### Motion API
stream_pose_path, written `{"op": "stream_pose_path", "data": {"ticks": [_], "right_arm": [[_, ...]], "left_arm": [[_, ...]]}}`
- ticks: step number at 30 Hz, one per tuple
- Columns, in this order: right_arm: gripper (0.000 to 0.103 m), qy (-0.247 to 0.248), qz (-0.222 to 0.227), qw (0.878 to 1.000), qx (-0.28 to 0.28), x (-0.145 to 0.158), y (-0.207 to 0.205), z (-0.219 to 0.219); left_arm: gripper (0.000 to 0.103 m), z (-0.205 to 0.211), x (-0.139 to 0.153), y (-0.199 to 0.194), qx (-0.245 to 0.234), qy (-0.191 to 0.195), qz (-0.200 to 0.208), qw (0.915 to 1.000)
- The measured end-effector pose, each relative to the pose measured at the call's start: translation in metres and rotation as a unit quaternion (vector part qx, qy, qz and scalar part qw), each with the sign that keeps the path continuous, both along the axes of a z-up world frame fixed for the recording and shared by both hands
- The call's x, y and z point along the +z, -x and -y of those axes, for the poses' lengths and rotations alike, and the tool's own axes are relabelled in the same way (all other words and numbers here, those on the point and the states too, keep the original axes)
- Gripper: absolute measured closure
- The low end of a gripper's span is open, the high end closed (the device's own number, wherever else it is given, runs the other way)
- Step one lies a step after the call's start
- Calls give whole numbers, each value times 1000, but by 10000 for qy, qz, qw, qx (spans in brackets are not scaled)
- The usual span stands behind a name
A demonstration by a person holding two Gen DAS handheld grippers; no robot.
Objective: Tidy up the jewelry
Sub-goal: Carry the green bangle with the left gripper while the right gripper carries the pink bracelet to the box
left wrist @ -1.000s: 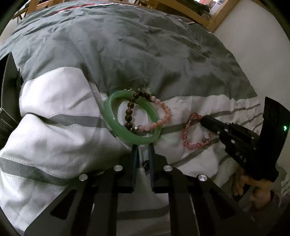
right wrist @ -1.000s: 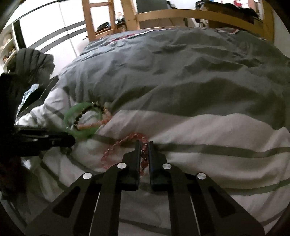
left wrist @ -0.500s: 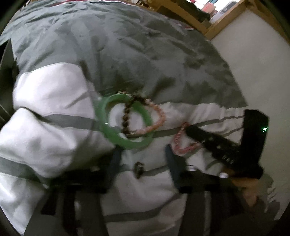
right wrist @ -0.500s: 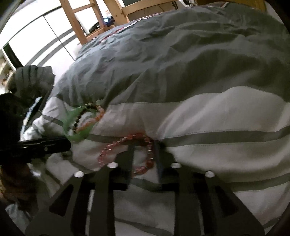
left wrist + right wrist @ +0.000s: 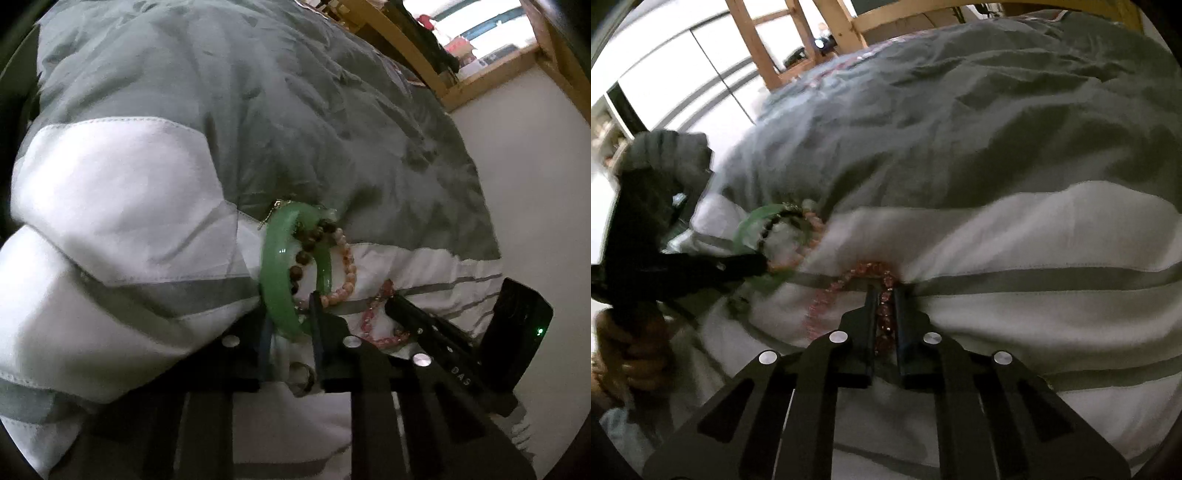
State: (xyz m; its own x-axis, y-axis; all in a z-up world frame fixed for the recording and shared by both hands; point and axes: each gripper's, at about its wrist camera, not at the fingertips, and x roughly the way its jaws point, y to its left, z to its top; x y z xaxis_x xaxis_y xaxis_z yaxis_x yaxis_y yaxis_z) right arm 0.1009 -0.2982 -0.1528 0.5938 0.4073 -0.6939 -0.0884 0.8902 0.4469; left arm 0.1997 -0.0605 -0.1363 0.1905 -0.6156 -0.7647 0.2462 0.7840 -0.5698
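A green jade bangle (image 5: 277, 273) lies on the grey and white duvet (image 5: 122, 192), tipped up at its near edge. My left gripper (image 5: 290, 306) is shut on the bangle's near rim. A brown bead bracelet (image 5: 304, 254) and a pale pink bead bracelet (image 5: 345, 273) lie across the bangle. A small ring (image 5: 302, 373) lies on the cloth between the left fingers. My right gripper (image 5: 884, 291) is shut on a red bead bracelet (image 5: 884, 314), which also shows in the left wrist view (image 5: 373, 317). The bangle shows blurred in the right wrist view (image 5: 757, 225).
The duvet bulges in soft folds around the jewelry. A wooden bed frame (image 5: 820, 40) stands beyond the duvet. A white wall (image 5: 535, 177) runs along the right side. The two grippers work close together, a few finger widths apart.
Both grippers opened, moved forward and closed: the left onto the green bangle's near rim, tipping it up, the right onto the red bead bracelet.
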Motion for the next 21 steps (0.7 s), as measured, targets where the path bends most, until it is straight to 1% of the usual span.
{"op": "stream_pose_path", "data": {"ticks": [1,2,5,8,11,17,21], "right_arm": [[94,-148,36,9999,25,2,1,0],[94,-283,111,9995,3,6,3,2],[94,-716,271,9970,-75,13,6,9],[94,-1175,469,9918,-191,25,12,22],[94,-1282,604,9896,-245,36,13,24],[94,-1388,808,9868,-189,56,13,22],[94,-1393,936,9857,-138,72,15,17]], "left_arm": [[90,-2,3,1,27,108,-11,9999],[90,-3,6,2,46,137,21,9999],[91,-4,21,6,33,129,220,9997],[92,-6,36,9,65,101,438,9990],[92,-8,47,11,76,55,629,9980],[92,-11,59,10,139,148,736,9971],[93,-15,74,16,169,244,900,9955]]}}
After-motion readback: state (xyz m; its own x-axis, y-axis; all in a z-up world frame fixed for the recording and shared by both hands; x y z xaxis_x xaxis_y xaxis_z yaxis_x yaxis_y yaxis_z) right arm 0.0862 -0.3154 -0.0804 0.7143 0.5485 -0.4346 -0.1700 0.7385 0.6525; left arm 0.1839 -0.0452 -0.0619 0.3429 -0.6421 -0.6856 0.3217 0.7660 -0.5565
